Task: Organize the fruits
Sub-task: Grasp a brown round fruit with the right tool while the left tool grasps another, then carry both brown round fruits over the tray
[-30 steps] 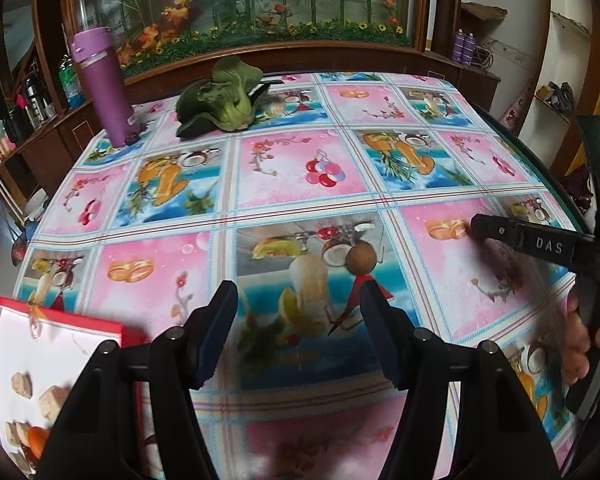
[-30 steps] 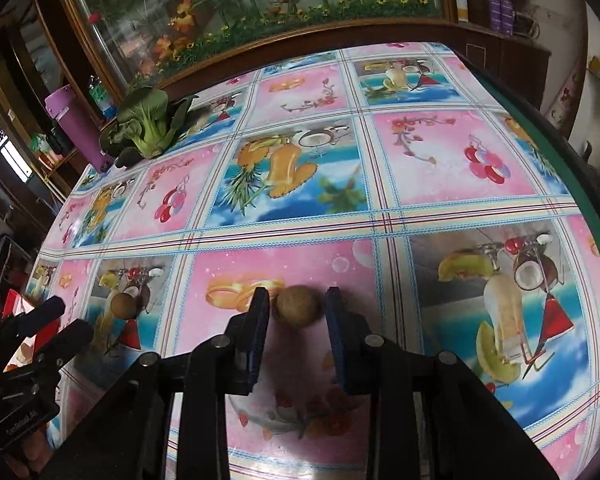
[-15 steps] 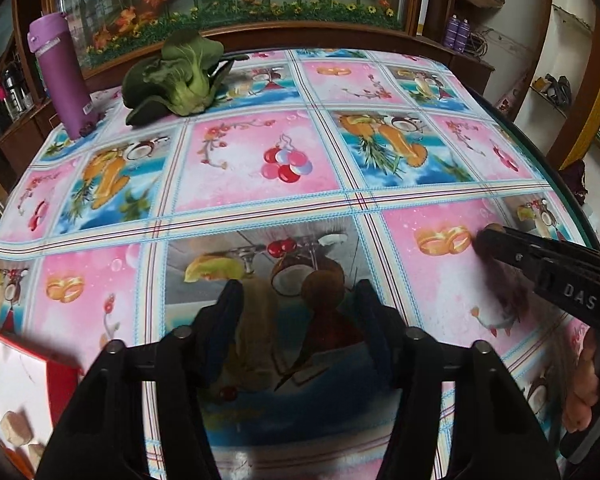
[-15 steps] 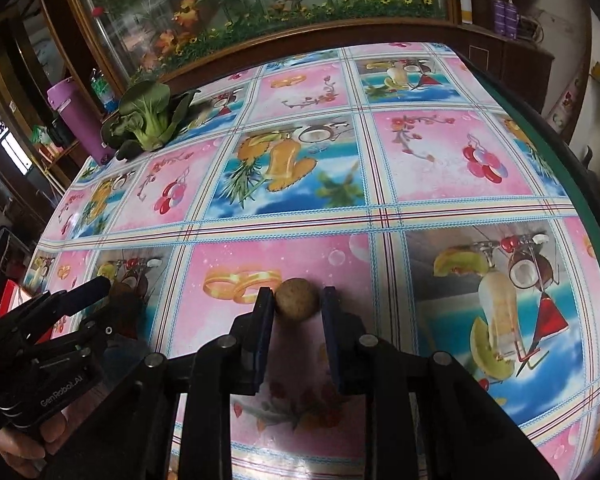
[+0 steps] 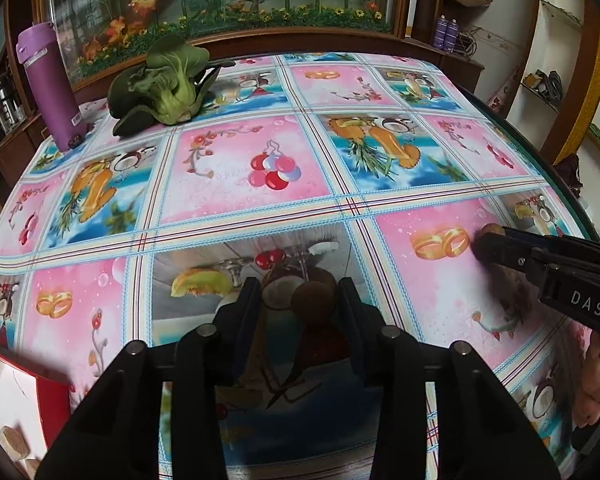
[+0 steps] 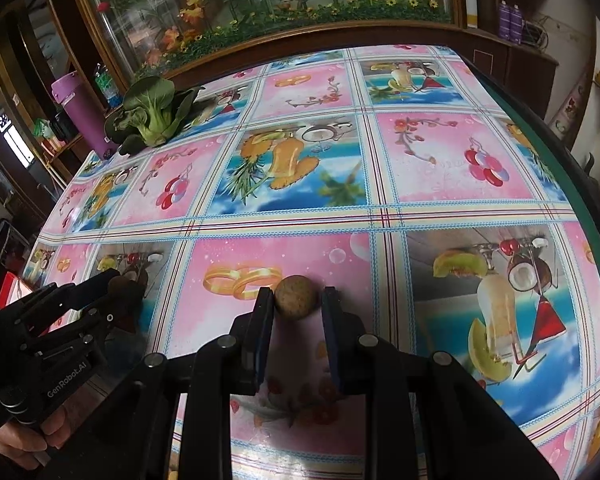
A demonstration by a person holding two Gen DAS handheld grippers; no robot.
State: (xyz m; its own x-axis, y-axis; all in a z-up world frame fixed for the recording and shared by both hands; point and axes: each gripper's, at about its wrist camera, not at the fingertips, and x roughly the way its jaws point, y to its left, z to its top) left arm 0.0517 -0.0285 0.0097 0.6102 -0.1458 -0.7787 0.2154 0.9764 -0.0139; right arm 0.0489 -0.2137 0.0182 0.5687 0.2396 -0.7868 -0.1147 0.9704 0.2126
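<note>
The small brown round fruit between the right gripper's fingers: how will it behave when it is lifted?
The brown fruit looks nearly spherical, so it would probably roll across the glossy tablecloth if released. Its matte, rough-looking skin should slip little against the right gripper. It is small, so it is likely light.

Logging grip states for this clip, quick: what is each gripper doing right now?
Left gripper: closing around a dark brown fruit, pads not yet pressing.
Right gripper: shut on a tan fruit.
</note>
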